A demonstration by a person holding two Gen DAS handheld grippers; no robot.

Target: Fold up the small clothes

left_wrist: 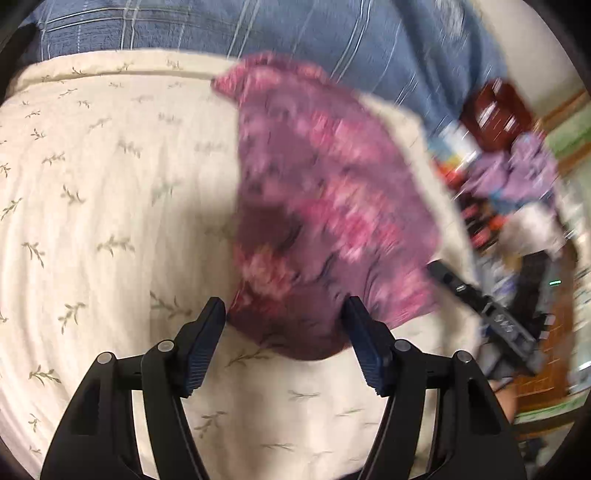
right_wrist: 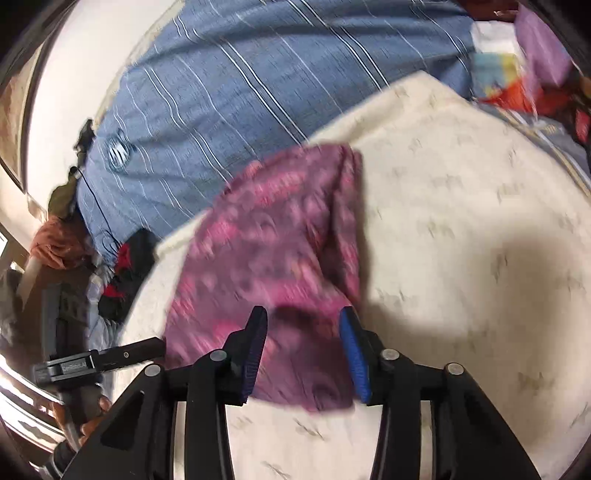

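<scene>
A small purple garment with a pink flower print (left_wrist: 317, 206) lies spread on a cream quilt with a leaf print (left_wrist: 110, 184). My left gripper (left_wrist: 284, 310) stands open just over the garment's near edge, and its pads touch no cloth. In the right wrist view the same garment (right_wrist: 277, 251) lies blurred on the quilt (right_wrist: 461, 240). My right gripper (right_wrist: 303, 318) hangs above its near part with the jaws apart and the cloth lying loose below them. Each view shows the other gripper at the garment's side: the right gripper (left_wrist: 480, 302) and the left gripper (right_wrist: 110, 356).
Blue striped bedding (left_wrist: 295, 29) (right_wrist: 221, 92) lies behind the quilt. Beyond the quilt's edge is a heap with a lilac cloth (left_wrist: 517, 173) and a dark red object (left_wrist: 495, 110). An orange cloth (right_wrist: 55, 240) and a black and red garment (right_wrist: 125, 266) lie at the other side.
</scene>
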